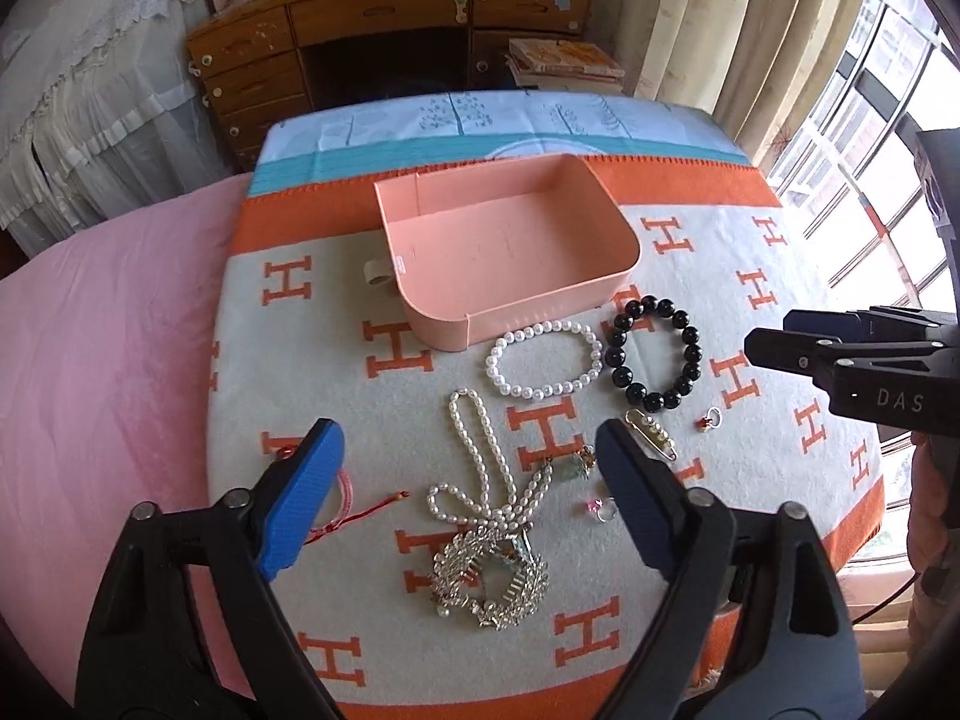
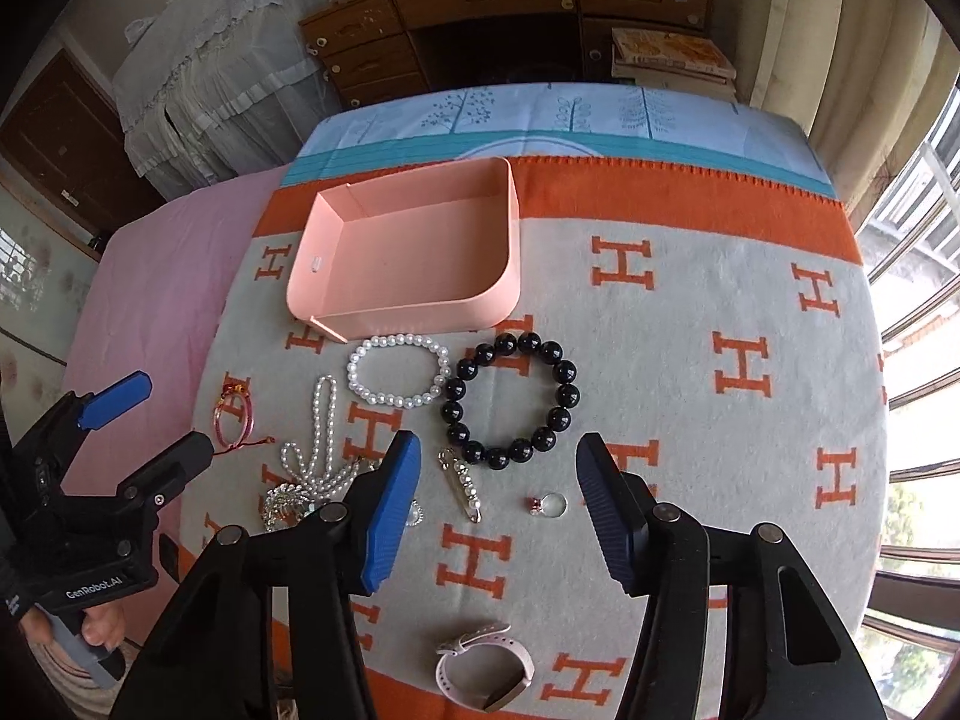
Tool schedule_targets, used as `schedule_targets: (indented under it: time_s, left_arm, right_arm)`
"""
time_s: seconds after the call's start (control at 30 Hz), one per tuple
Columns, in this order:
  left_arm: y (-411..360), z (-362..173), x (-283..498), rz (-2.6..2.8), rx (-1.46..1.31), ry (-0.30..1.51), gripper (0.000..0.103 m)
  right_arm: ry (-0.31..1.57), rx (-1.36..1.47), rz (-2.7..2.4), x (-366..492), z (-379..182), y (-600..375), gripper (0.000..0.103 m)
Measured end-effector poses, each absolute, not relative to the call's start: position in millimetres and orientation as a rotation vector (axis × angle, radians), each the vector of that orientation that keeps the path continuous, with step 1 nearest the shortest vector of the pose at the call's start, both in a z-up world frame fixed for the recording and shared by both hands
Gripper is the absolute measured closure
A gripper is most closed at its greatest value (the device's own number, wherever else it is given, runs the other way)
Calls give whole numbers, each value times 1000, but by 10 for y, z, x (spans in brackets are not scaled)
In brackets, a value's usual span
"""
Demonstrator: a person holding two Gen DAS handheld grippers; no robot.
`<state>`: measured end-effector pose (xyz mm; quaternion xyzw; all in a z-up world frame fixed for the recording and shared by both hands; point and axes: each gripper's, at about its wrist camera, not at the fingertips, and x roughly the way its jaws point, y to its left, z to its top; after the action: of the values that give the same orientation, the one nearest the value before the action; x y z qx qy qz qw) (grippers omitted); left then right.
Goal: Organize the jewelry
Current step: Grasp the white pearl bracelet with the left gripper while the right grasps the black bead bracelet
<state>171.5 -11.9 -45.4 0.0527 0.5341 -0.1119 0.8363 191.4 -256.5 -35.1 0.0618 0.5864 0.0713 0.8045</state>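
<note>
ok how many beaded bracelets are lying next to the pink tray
2: a white pearl bracelet just in front of the pink tray, and a black bead bracelet beside it on the window side, apparently touching it.

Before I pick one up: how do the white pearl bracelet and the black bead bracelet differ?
Colour: the white pearl bracelet is glossy white, the black bead bracelet glossy black. Beads: the white one's are small and many, the black one's large and fewer. Loop: the black ring spans wider. Place: the white one lies nearer the pink tray. Both lie flat on the blanket as closed loops, side by side, ungripped.
</note>
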Motion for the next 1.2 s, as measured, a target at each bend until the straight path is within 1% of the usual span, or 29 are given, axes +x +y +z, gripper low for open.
schedule_targets:
  time_s: [0.03,0.13,0.2,0.37,0.4,0.43,0.5,0.57,0.77,0.83,0.9,1.17,1.2]
  left_arm:
    - [-152,-554,1813,-240,99,1165,37]
    - [-219,-837,2057,-239,51,1239,40]
    - [-283,-948,2153,-233,65,1248,43]
    - [-408,-1145,2286,-231,105,1275,44]
    - [-413,-1169,2306,-229,112,1286,46]
    - [-429,-1203,2322,-229,119,1294,51]
    - [-451,-1264,2357,-227,126,1315,55]
    - [-473,-1305,2382,-225,126,1325,55]
    - [-500,-1380,2438,-226,126,1339,62]
    - [-509,-1415,2472,-228,128,1352,71]
    - [-520,-1454,2501,-226,128,1366,76]
    - [-536,-1545,2617,-208,136,1371,78]
    - [-533,-1545,2624,-201,135,1367,82]
  right_arm:
    - [1274,138,150,1993,-455,-2581,52]
    - [1311,165,139,2195,-733,-2653,53]
    - [1328,174,127,2311,-862,-2717,53]
    - [1365,188,125,2481,-1103,-2811,54]
    - [1371,189,126,2508,-1143,-2820,54]
    - [1378,190,128,2506,-1154,-2807,54]
    - [1385,188,130,2539,-1207,-2810,56]
    - [1396,187,134,2545,-1237,-2797,59]
    - [1423,163,128,2591,-1361,-2732,69]
    - [1423,154,120,2619,-1402,-2696,69]
    - [1425,150,117,2632,-1428,-2680,70]
    - [1423,148,118,2667,-1477,-2655,72]
    - [1421,145,117,2668,-1478,-2651,72]
